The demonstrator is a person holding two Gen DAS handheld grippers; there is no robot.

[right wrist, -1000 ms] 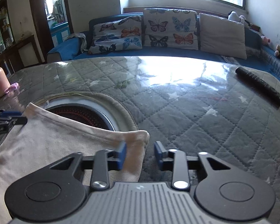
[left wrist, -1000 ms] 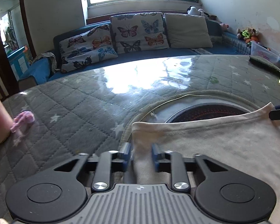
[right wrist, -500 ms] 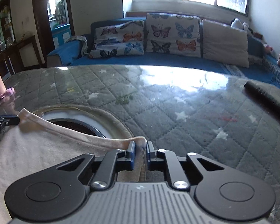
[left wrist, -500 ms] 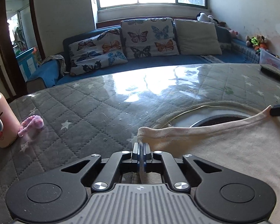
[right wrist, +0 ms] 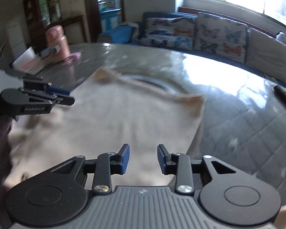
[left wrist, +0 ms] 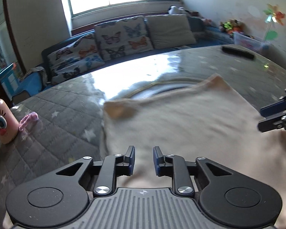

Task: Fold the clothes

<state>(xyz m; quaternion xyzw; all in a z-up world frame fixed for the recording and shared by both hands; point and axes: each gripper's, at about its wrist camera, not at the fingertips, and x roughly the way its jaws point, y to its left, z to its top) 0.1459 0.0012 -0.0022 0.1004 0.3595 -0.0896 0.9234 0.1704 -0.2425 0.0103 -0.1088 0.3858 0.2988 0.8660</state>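
The table [left wrist: 53,126], under a grey quilted cover with white stars and a glossy clear sheet, fills the ground ahead of both tongs, and a round recessed ring shows in it past the far edge of the cloth. A blue sofa [left wrist: 53,49] with butterfly cushions [left wrist: 120,36] runs along the wall beyond, under a bright window. The cloth [left wrist: 181,118], a beige garment, lies spread flat on the table straight ahead of and beneath both tongs, its far corners slightly turned up. The left gripper [left wrist: 143,157] hangs over the cloth's near left part; its jaws are opening, a narrow gap between the blue pads with nothing pinched, only cloth seen below. The right gripper [right wrist: 143,158] hangs over the near right part by the cloth's right edge; its jaws are opening too, a little wider, nothing between them. A pink bottle [left wrist: 2,118] with a cartoon face stands far left of the left gripper, a small pink thing [left wrist: 28,120] just beside it. A black bar [left wrist: 238,52] lies far ahead right.
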